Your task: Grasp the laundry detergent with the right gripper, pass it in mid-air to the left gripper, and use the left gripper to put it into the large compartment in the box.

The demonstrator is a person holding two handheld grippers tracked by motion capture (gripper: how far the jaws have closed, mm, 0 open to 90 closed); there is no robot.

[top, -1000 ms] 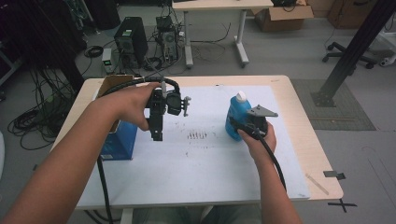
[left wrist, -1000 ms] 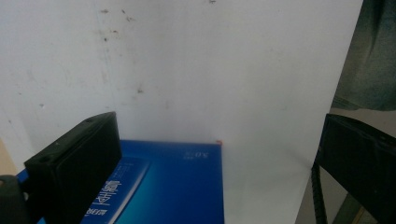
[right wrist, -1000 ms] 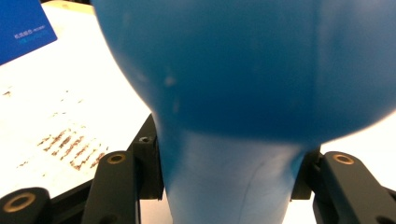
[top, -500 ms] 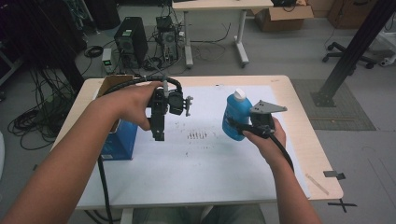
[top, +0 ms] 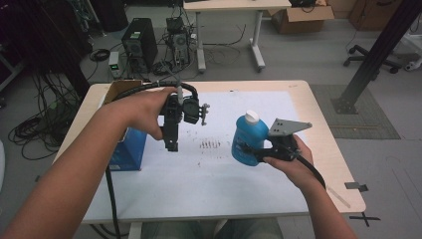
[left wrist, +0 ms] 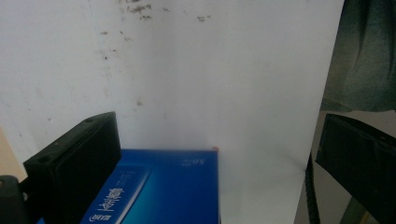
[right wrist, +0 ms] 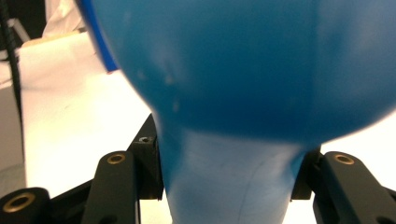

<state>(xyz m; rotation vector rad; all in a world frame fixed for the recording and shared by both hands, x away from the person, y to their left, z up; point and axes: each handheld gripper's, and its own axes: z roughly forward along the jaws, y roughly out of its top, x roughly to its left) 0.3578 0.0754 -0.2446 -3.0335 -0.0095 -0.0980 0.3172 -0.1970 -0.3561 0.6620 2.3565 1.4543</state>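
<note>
A blue bottle with a white cap hangs above the white sheet, tilted a little. My right gripper is shut on it from the right side. In the right gripper view both jaws press on the narrow waist of the blue bottle, with my right gripper clamped around it. My left gripper hangs in the air left of the bottle and points down, apart from it. In its own view my left gripper stands open, nothing between its jaws.
A blue box lies at the sheet's left edge, below the left hand; the same blue box shows beneath the left jaws. Dark smudges mark the sheet's middle. The wooden table has bare margins. Computers and cables stand on the floor behind.
My right gripper has lifted the blue bottle and brought it toward the near side and slightly left. The left gripper has hardly moved.
</note>
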